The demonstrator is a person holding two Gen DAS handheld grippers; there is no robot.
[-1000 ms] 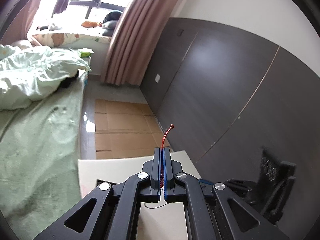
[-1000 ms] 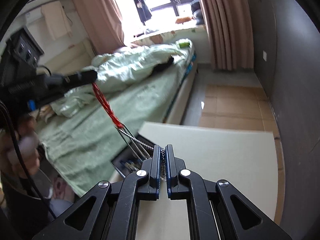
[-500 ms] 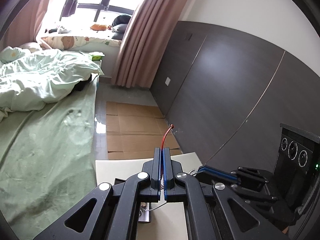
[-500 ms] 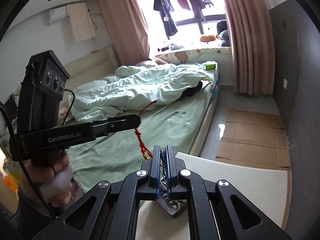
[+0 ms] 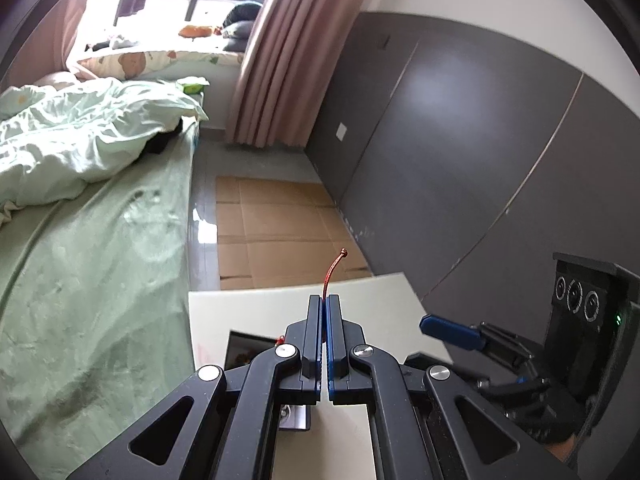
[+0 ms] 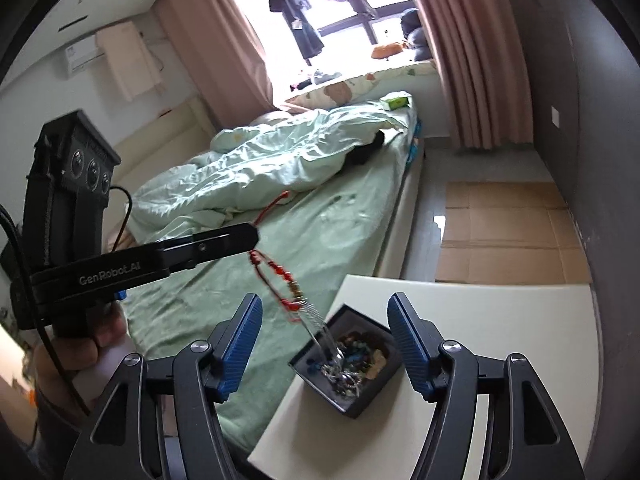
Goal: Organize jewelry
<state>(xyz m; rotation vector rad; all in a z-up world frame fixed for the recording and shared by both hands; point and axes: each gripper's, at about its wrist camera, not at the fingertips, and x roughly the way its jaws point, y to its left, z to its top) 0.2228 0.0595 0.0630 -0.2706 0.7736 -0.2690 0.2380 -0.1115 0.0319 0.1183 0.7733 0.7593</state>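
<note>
Leftward, my left fingers [image 6: 256, 236] pinch tight on a red braided cord bracelet [image 6: 276, 276], which dangles above the bed's edge, trailing silver chains into the dark square jewelry box [image 6: 348, 364] on the white desk [image 6: 500, 320]. My right fingers [image 6: 326, 344] gape wide, holding nothing, over that box.

green bed [image 6: 328, 240] with rumpled duvet [image 5: 80, 136]; pink curtain [image 5: 276, 60]; cardboard [image 5: 280, 232] on floor.

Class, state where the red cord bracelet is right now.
In the right wrist view, the red cord bracelet hangs from the shut left gripper, above the jewelry box.
</note>
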